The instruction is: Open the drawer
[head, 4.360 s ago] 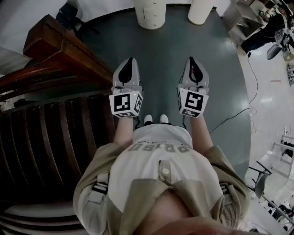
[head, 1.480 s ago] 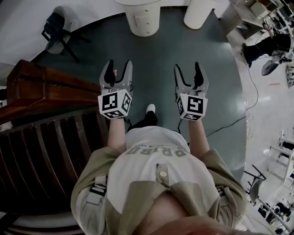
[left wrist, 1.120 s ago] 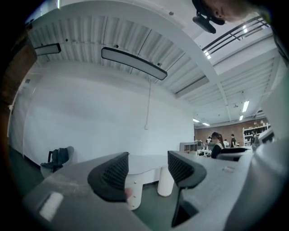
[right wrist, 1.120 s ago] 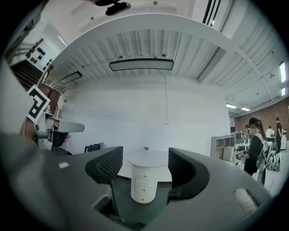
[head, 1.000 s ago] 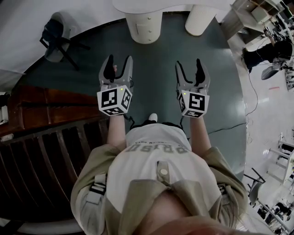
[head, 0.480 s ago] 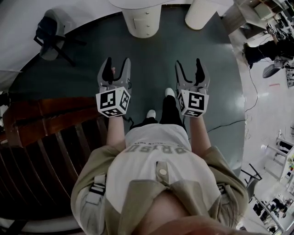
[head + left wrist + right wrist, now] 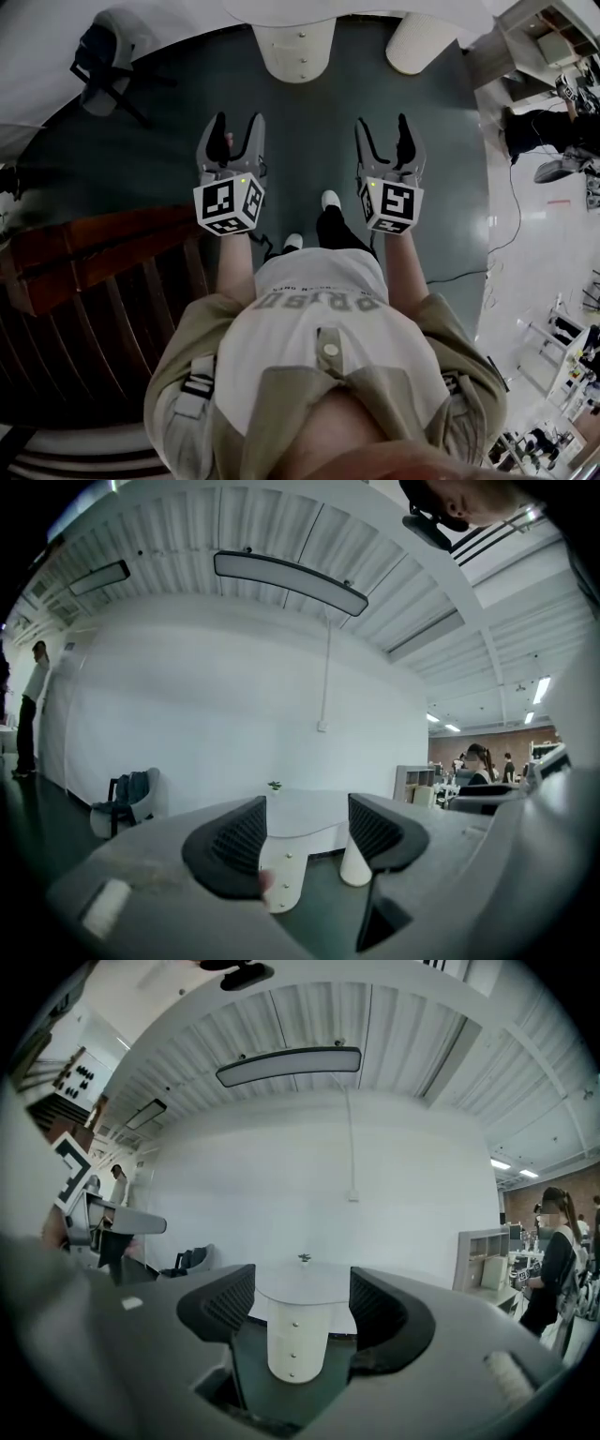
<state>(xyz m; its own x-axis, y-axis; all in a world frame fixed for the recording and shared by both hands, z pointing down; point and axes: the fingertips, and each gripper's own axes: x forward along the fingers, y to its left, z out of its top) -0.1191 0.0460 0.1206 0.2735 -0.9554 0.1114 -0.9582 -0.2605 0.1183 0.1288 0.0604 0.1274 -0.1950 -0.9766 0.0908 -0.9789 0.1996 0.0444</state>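
Note:
A white rounded drawer pedestal (image 7: 295, 52) with three small knobs stands under a white table (image 7: 356, 9) at the top of the head view. It shows between the jaws in the right gripper view as the drawer pedestal (image 7: 295, 1342), and low in the left gripper view as the drawer pedestal (image 7: 283, 883). My left gripper (image 7: 232, 131) is open and empty, held in the air well short of the pedestal. My right gripper (image 7: 382, 133) is open and empty too, level with the left one. A stretch of grey-green floor (image 7: 309, 141) separates both from the drawers.
A second white table leg (image 7: 417, 42) stands right of the pedestal. A dark wooden railing (image 7: 103, 253) runs along my left. A chair with dark clothing (image 7: 98, 56) sits at far left. Cables (image 7: 506, 225) and people at desks (image 7: 553, 131) lie to the right.
I have walked forward: the white drawer pedestal has come nearer and the wooden railing has slid back on my left. Both grippers, shut 4.4 s ago, now stand open.

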